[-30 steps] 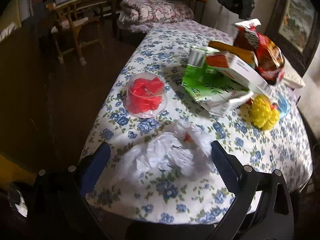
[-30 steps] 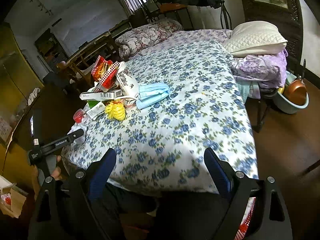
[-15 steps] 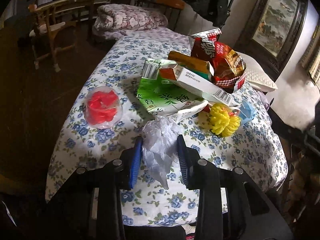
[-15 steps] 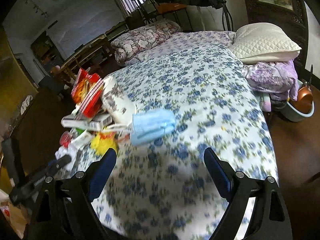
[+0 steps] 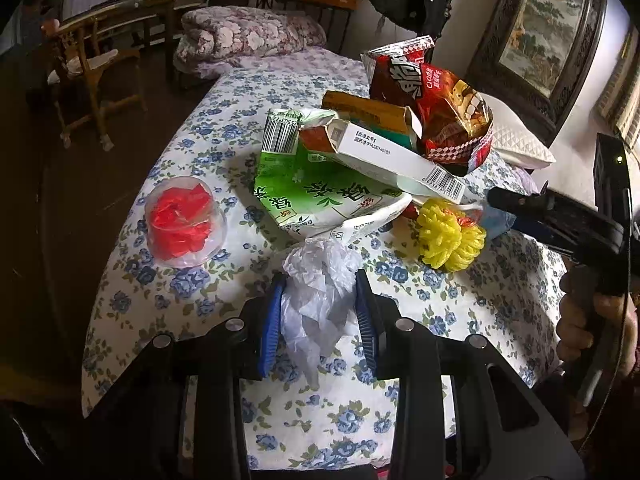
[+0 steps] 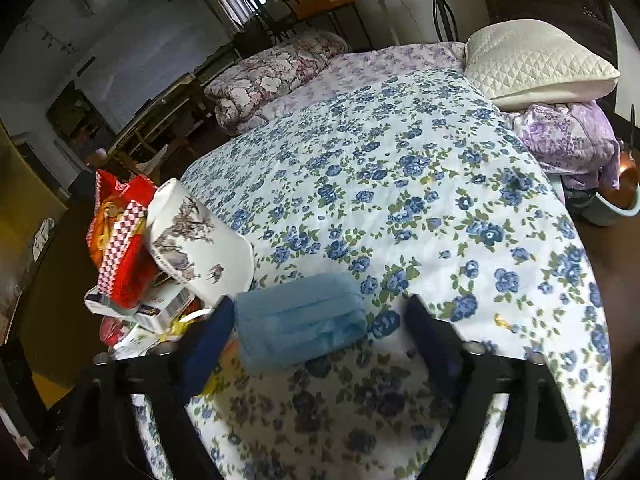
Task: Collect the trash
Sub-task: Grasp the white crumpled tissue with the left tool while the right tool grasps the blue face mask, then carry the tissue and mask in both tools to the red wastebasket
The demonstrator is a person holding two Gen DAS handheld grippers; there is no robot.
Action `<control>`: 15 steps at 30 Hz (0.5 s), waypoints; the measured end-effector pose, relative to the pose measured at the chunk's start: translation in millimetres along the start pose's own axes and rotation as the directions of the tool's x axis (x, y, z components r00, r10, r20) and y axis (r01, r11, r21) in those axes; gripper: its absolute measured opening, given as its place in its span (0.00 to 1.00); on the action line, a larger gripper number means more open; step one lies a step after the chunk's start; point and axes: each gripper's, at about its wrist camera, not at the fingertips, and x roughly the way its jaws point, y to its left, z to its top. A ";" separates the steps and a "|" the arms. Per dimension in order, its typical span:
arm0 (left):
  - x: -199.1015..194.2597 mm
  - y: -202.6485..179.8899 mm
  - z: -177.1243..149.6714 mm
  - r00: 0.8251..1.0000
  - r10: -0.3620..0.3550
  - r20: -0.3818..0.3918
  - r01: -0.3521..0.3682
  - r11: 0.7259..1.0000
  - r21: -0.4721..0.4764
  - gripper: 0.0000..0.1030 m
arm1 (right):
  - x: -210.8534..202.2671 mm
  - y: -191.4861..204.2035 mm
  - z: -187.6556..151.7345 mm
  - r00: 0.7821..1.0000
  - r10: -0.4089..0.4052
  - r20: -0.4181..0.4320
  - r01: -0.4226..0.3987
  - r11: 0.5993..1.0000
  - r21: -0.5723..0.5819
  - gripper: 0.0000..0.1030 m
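Both wrist cameras look steeply down along their fingers at close range onto the bed, the left from its corner toward the painting, the right from the side toward the pillow, sharing the trash pile and mask.

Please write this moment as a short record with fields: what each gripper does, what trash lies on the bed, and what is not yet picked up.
left gripper: shut on the crumpled white plastic bag
right gripper: jaws have just been closing around the blue face mask; right pad not yet touching
surface: flowered bedspread
pile: green carton, white box, red snack bag
loose: clear cup with red scraps, yellow ball
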 end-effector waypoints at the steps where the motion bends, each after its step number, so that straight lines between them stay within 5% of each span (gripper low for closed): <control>1: -1.4 0.0 0.1 1.000 0.000 0.001 0.000 1.000 -0.001 0.34 | -1.4 0.5 -0.6 1.000 0.018 -0.001 -0.018 1.000 -0.001 0.31; 4: -9.8 -0.6 1.2 1.000 0.004 0.015 -0.004 1.000 -0.005 0.34 | -22.5 -1.9 -1.1 0.998 0.035 0.060 -0.036 0.999 0.014 0.21; 15: -66.5 -25.7 2.4 0.994 0.006 0.111 -0.008 1.000 0.017 0.34 | -126.5 9.4 -0.9 0.967 0.050 0.250 -0.036 0.997 -0.061 0.21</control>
